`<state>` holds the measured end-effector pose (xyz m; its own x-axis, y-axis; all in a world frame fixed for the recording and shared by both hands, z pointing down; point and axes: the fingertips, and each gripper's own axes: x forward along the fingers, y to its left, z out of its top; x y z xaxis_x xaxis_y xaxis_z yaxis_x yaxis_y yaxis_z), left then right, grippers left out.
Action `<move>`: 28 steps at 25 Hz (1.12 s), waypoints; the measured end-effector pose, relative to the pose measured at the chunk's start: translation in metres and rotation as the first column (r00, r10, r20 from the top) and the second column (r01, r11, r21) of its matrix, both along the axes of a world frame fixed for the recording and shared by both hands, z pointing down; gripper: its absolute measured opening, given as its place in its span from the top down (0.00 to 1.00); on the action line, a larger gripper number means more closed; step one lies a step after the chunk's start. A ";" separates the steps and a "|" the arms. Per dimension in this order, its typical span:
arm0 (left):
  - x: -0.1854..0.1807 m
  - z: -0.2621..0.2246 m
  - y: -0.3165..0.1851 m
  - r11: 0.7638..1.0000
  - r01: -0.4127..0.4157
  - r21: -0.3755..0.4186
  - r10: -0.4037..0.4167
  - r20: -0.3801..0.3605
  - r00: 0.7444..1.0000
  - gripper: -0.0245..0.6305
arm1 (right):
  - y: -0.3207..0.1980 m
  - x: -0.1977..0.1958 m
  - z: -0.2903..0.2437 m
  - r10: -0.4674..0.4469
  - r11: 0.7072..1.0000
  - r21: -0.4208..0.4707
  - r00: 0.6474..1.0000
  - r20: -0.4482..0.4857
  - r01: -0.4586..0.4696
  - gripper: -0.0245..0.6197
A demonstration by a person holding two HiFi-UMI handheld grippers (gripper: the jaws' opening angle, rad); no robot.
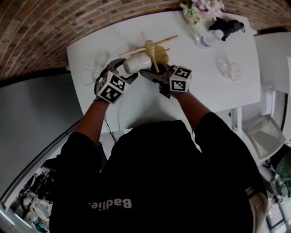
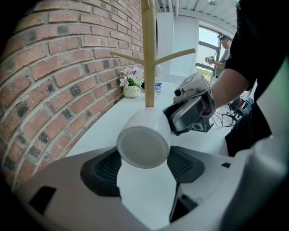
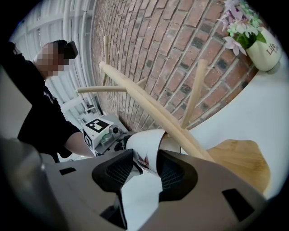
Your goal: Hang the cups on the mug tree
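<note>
The pad on each finger of the left gripper stands far apart from the other, and the white cup sits between them, base toward the camera, its sides against both pads as far as that view shows. The right gripper has its fingers almost together, pinching the thin wall of the same cup at its rim, where a small red print shows between the pads. So the cup hangs in the air between the two grippers, tipped on its side, base toward the left one and mouth toward the right one. It is above the white table and just beside the upright post of the wooden mug tree, below its slanting pegs; whether it touches the post I cannot tell. The tree's round wooden base rests on the table. A clear cup stands to the left, well apart from the tree, and a second clear cup to the right. Farther back are a water bottle and a vase of flowers, near the brick wall.
</note>
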<state>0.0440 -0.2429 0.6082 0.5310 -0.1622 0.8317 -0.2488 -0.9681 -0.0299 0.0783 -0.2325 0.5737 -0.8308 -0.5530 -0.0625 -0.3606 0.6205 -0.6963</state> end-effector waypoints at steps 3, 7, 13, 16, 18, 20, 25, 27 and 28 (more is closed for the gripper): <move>0.001 0.004 -0.001 1.000 0.008 0.005 -0.008 0.014 1.000 0.48 | 0.000 0.000 0.005 -0.006 1.000 -0.005 1.000 -0.020 0.006 0.67; -0.001 0.008 -0.002 1.000 0.019 0.008 -0.019 0.031 0.999 0.48 | -0.002 0.000 0.006 -0.016 1.000 -0.018 0.999 -0.036 0.016 0.66; 0.001 0.009 -0.005 0.999 0.020 0.031 -0.021 0.022 1.000 0.48 | -0.003 0.000 0.009 -0.024 1.000 -0.021 0.997 -0.076 0.022 0.66; 0.002 0.009 -0.004 0.999 0.022 0.032 -0.023 0.019 1.000 0.48 | -0.002 0.001 0.009 -0.021 1.000 -0.024 0.996 -0.086 0.019 0.66; 0.003 0.010 -0.004 0.999 0.026 0.030 -0.026 0.013 1.000 0.48 | -0.002 0.001 0.009 -0.016 1.000 -0.022 0.996 -0.092 0.014 0.66; 0.003 0.011 -0.004 0.999 0.029 0.026 -0.029 0.001 1.000 0.48 | -0.002 0.001 0.010 -0.009 1.000 -0.020 0.995 -0.098 0.007 0.66; 0.001 0.015 -0.002 0.999 0.044 0.011 -0.044 -0.007 0.999 0.47 | -0.001 0.006 0.008 0.026 0.999 -0.043 0.994 -0.108 -0.031 0.66; 0.001 0.016 -0.002 0.999 0.054 0.002 -0.054 -0.011 0.998 0.46 | 0.000 0.010 0.010 0.039 0.998 -0.045 0.993 -0.113 -0.044 0.66; 0.001 0.017 -0.002 0.998 0.058 -0.002 -0.058 -0.014 0.998 0.46 | 0.001 0.013 0.010 0.042 0.998 -0.043 0.992 -0.116 -0.048 0.66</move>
<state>0.0446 -0.2452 0.6250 0.5326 -0.1914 0.8244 -0.3045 -0.9522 -0.0244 0.0908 -0.2316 0.5840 -0.8052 -0.5901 0.0584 -0.4669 0.5702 -0.6760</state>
